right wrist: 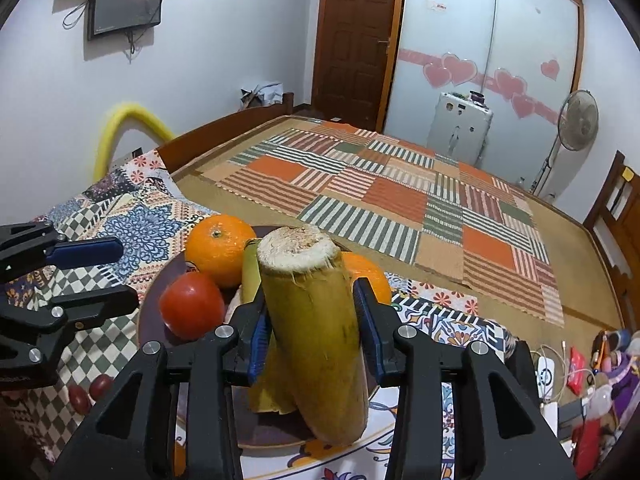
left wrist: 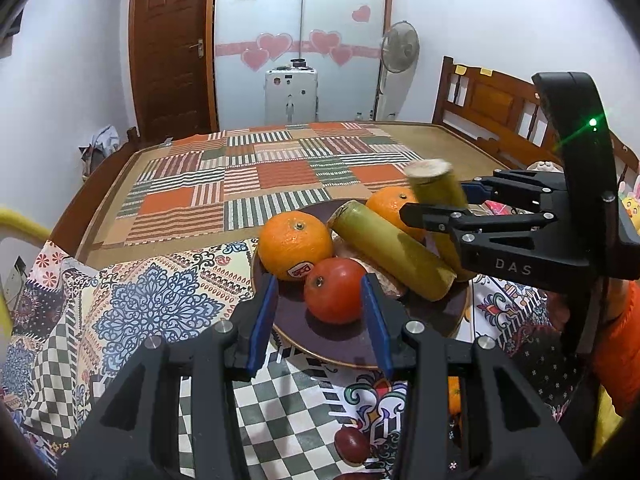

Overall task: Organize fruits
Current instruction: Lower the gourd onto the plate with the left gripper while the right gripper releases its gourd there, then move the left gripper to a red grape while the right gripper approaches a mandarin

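Bed [left wrist: 280,168]: wide, wood-framed, with a patchwork mat of orange squares and striped panels across its middle and a patterned cloth [left wrist: 152,304] over the near end.

Plate [left wrist: 340,340]: dark with a pale rim, resting on the patterned cloth and carrying the fruit.

Left hand-held gripper [left wrist: 318,312]: low over the near rim of the plate, blue pads apart on either side of the tomato, clear gaps between pads and fruit; nothing held.

Right hand-held gripper [right wrist: 316,320]: over the right part of the plate, a cane piece between its pads. The left pad lay against the stalk; at the right pad contact could not be told. The jaws had just been opening.

Cane piece [right wrist: 316,328]: thick, yellow-green, steeply tilted, fibrous cut end uppermost, lower end down at the plate's near rim.

Second cane piece [left wrist: 388,252]: lying slantwise on the plate between the two oranges.

Orange [left wrist: 294,246]: stickered, at the plate's left.

Second orange [left wrist: 390,206]: at the far side, partly behind the cane.

Tomato [left wrist: 334,290]: red, at the plate's near side, touching the stickered orange.
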The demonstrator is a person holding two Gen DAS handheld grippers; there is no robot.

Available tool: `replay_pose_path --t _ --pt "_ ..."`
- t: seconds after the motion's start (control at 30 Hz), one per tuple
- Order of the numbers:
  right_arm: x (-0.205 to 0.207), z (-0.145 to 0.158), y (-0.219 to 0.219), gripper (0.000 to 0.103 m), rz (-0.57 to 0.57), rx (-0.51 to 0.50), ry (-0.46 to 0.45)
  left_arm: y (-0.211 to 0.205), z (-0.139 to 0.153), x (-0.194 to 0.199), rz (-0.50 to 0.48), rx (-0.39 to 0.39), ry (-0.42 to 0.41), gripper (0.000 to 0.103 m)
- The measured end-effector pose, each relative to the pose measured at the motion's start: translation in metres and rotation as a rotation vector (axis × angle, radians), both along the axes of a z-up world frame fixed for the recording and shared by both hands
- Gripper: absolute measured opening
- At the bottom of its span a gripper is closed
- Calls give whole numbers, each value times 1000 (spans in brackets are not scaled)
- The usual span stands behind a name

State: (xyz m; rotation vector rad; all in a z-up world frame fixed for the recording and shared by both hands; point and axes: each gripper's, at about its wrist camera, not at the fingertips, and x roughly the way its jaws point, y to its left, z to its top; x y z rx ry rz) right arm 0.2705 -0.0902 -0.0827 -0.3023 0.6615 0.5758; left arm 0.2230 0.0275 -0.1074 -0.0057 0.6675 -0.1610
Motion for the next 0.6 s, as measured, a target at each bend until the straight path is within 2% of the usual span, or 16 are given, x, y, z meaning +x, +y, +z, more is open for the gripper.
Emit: replay_pose_path --t 0.13,0.33,0.6 --pt "-5 3 2 46 5 14 -7 1 1 -5 3 0 -3 43" --pt "-25 15 -6 46 5 51 -19 2 8 -16 18 6 -7 43" --pt "-75 31 -15 46 3 89 -52 4 20 -51 33 10 -12 43"
